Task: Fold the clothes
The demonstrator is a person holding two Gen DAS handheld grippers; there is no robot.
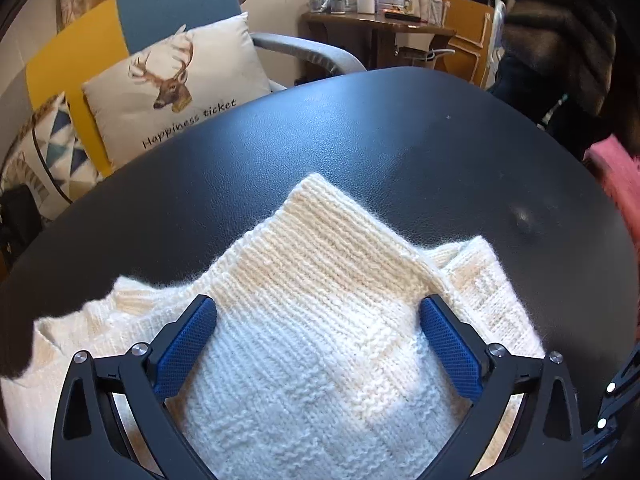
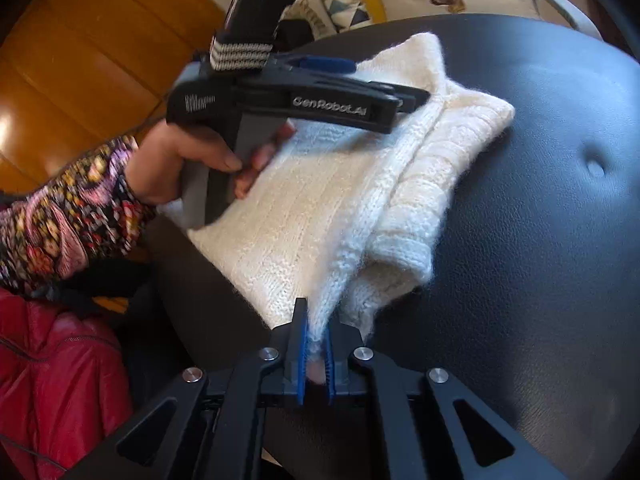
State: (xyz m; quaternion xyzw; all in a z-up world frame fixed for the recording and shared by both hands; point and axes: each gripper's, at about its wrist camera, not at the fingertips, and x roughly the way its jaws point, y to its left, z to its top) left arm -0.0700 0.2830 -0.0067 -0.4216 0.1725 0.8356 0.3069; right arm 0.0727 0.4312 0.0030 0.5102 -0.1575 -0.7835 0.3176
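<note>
The cream sweater, partly folded, lies at the black table's near edge. The right gripper pinches its near corner, evidently to lift a fold. The left gripper stands wide open over the knit, gripping nothing. The layers beneath are hidden.

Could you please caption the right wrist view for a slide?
Right tongs shut on a corner of the folded cream knitted sweater on the black padded table.
</note>
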